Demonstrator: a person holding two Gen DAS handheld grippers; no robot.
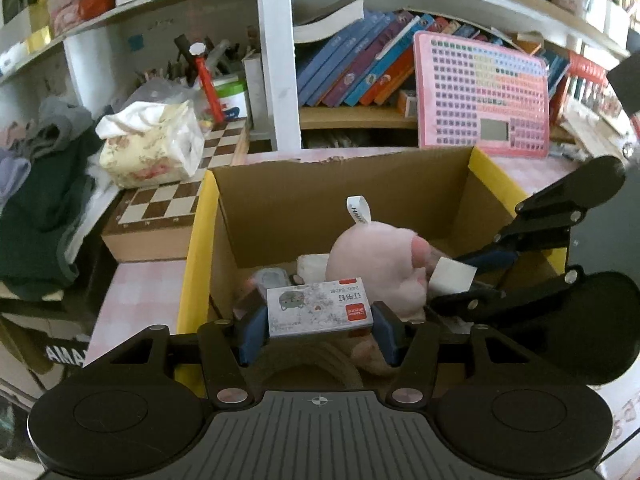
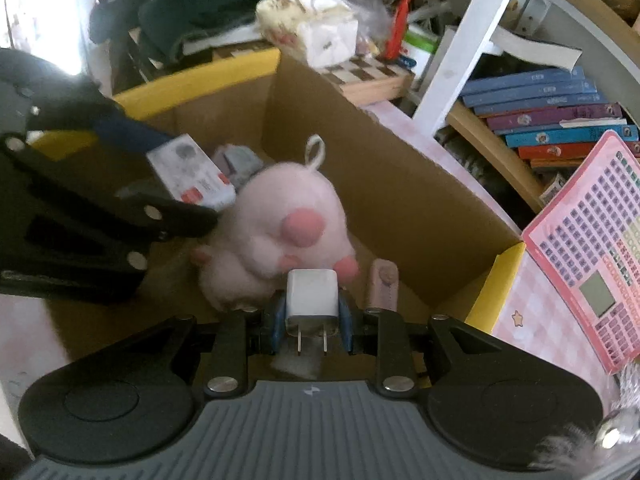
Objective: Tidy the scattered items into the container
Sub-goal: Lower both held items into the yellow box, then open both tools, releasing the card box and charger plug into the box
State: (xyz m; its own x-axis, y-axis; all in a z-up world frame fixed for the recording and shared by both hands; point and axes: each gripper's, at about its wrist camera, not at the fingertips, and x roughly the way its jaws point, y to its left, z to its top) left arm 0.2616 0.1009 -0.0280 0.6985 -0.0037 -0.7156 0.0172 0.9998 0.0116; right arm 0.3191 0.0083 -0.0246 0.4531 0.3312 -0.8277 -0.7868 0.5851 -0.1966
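A cardboard box with yellow flaps stands on the pink table; it also shows in the right wrist view. A pink plush pig lies inside it, also in the right wrist view. My left gripper is shut on a small box of staples and holds it over the box's near side; the same staple box shows in the right wrist view. My right gripper is shut on a white plug charger above the box, close to the pig; the charger shows in the left wrist view.
A small grey item and a pinkish oblong item lie in the box. A chessboard with a tissue pack sits left of it. A pink toy tablet leans on shelves of books. Dark clothes pile at far left.
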